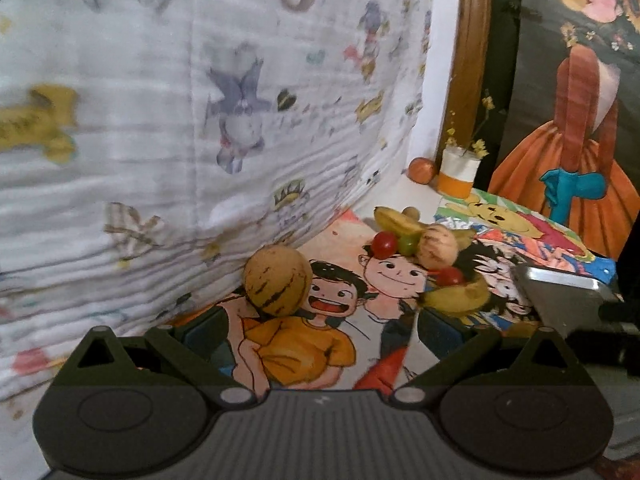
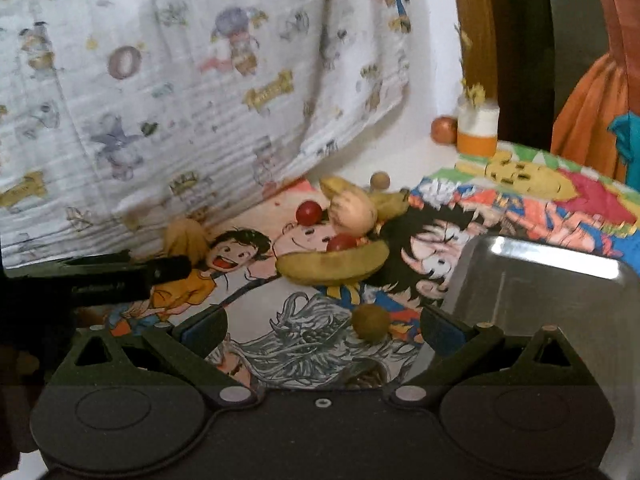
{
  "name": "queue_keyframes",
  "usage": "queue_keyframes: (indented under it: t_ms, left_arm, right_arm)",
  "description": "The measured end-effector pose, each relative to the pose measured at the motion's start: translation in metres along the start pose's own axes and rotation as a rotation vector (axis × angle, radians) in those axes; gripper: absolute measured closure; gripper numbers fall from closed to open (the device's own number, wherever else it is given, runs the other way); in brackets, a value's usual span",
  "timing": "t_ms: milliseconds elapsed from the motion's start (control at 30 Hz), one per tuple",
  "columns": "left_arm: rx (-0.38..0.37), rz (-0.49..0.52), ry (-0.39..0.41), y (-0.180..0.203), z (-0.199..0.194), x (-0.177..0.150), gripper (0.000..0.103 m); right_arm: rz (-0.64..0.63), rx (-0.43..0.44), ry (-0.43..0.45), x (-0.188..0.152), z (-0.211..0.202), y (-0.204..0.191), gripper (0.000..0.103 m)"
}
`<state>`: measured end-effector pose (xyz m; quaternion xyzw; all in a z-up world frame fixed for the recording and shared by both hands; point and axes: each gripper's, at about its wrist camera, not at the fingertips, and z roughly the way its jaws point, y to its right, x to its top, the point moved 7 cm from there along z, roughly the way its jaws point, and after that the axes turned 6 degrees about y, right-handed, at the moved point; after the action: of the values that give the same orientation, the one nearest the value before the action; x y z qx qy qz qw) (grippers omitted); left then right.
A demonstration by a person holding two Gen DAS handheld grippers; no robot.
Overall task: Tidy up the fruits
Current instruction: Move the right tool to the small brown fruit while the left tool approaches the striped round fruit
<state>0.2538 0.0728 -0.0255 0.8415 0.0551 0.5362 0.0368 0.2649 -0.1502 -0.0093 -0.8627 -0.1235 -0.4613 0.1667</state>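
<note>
Left gripper (image 1: pixel 320 330) held low over the cartoon-printed desk covering (image 1: pixel 372 344), fingers spread wide, nothing between them. Round tan melon with dark streaks (image 1: pixel 277 281) just beyond the left finger, at about 11 o'clock from the gripper, resting on the covering close to the white cartoon-print hanging cloth (image 1: pixel 160 120). Farther off at 1 o'clock, a cluster of fruit: yellow curved banana (image 1: pixel 456 298) nearest, small red cherry tomato (image 1: pixel 450 276) right behind it, pale oval striped melon (image 1: pixel 436 247) beyond that, second red tomato (image 1: pixel 384 243) and small green grape (image 1: pixel 407 243) side by side to its left, second yellow banana (image 1: pixel 396 219) at the back. Corner of a shiny rectangular metal tray (image 1: pixel 560 300) at 2 o'clock. Far back at 1 o'clock, a round orange-red fruit (image 1: pixel 422 170) just beside a white and orange cup holding yellow flowers (image 1: pixel 458 174).

Right gripper (image 2: pixel 322 330) likewise wide open and gripping nothing. Small round brownish-green fruit (image 2: pixel 370 321) lying on the covering between the fingers, nearer the right one, touching neither as far as could be told. Near banana at 12 o'clock, tray at 2 o'clock beside the right finger, black body of the left gripper reaching in at 10 o'clock
</note>
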Motion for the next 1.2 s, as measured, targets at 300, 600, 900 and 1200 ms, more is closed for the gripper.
queue_keyframes:
  t_ms: [300, 600, 900, 1200]
  left_arm:
    - [-0.011, -0.042, -0.042, -0.006, 0.040, 0.000, 0.000]
    - [-0.007, -0.081, -0.065, -0.009, 0.065, 0.001, 0.000]
    - [0.034, -0.114, -0.065, -0.011, 0.075, 0.003, 0.001]
    - [0.067, -0.114, -0.059, -0.004, 0.076, 0.003, 0.015]
  right_arm:
    - [0.075, -0.001, -0.072, -0.011, 0.038, 0.003, 0.007]
    - [0.121, -0.037, -0.082, -0.013, 0.057, 0.006, 0.011]
    - [0.080, -0.052, -0.066, -0.012, 0.064, -0.003, 0.025]
    - [0.055, -0.047, -0.060, -0.013, 0.063, -0.008, 0.035]
